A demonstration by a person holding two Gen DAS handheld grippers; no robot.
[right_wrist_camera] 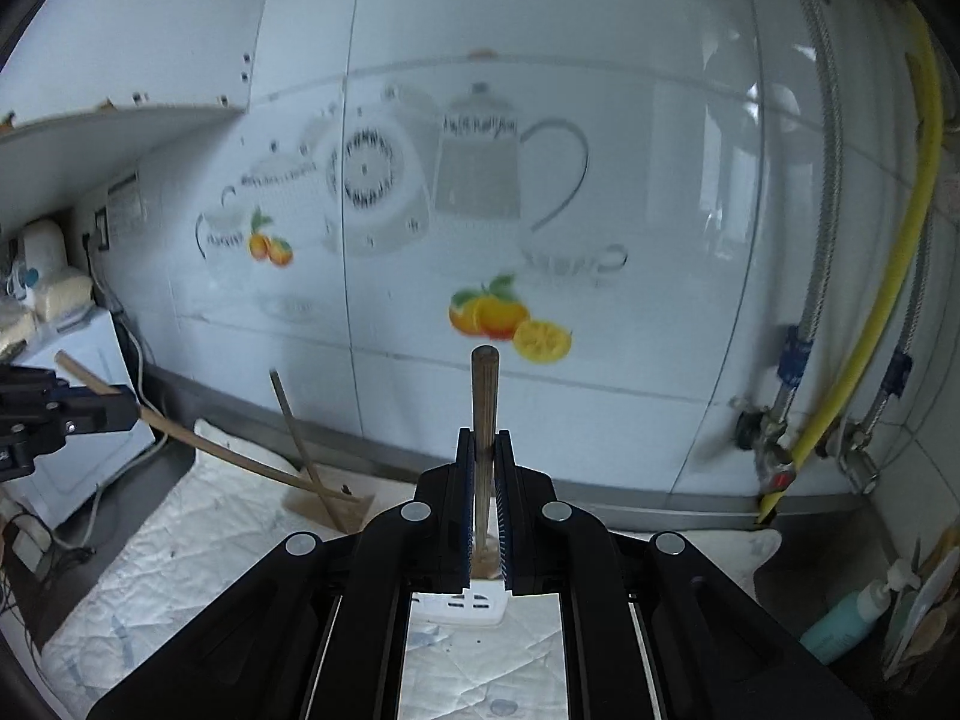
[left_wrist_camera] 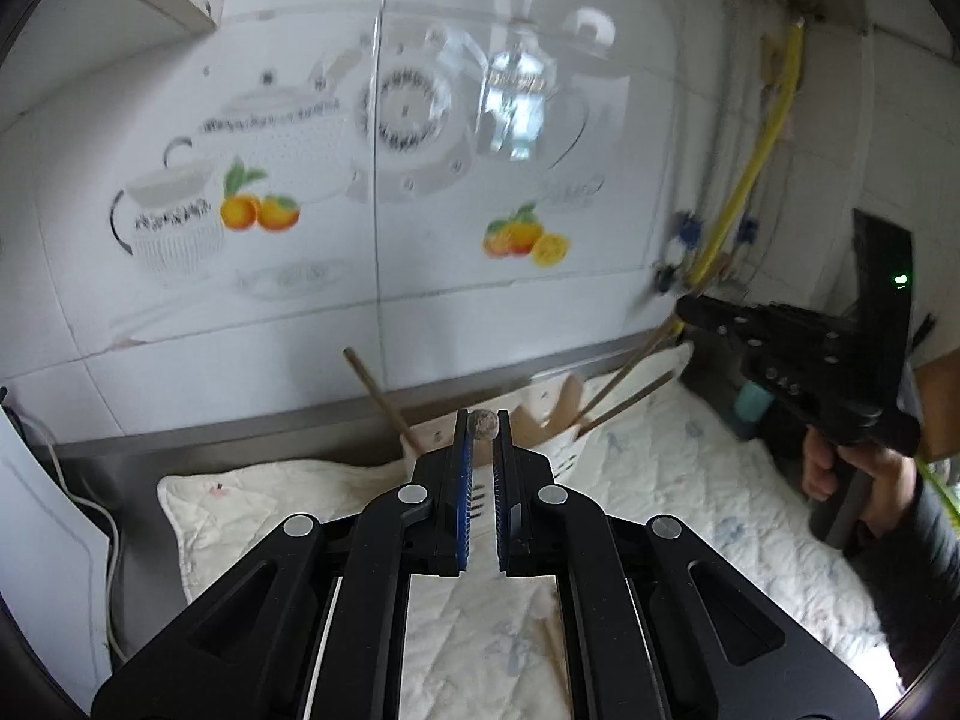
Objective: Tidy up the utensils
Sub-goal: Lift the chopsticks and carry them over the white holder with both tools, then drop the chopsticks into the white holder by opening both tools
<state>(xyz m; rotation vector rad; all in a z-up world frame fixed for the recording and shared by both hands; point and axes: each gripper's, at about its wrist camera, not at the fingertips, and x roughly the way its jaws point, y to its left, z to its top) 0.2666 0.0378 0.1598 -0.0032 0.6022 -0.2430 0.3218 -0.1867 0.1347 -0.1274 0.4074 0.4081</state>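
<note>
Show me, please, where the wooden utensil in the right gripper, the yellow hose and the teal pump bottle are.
wooden utensil (right_wrist_camera: 483, 396): right wrist view, on its upright handle.
yellow hose (right_wrist_camera: 900, 276): right wrist view, mid-length of the tube.
teal pump bottle (right_wrist_camera: 840, 621): right wrist view, on its body.

White, grey and orange kitchen corner

Wall tiles (right_wrist_camera: 600, 138) are glossy white, printed with grey teapots and orange fruit (right_wrist_camera: 510, 324); the hose (right_wrist_camera: 864, 324) at right is yellow; the quilted cloth (left_wrist_camera: 690, 480) is cream with faint blue marks; the wooden handle (right_wrist_camera: 483, 420) is brown; the bottle (right_wrist_camera: 840, 624) at lower right is teal.

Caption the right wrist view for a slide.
Right gripper shut on an upright wooden utensil handle before a tiled wall.
</note>
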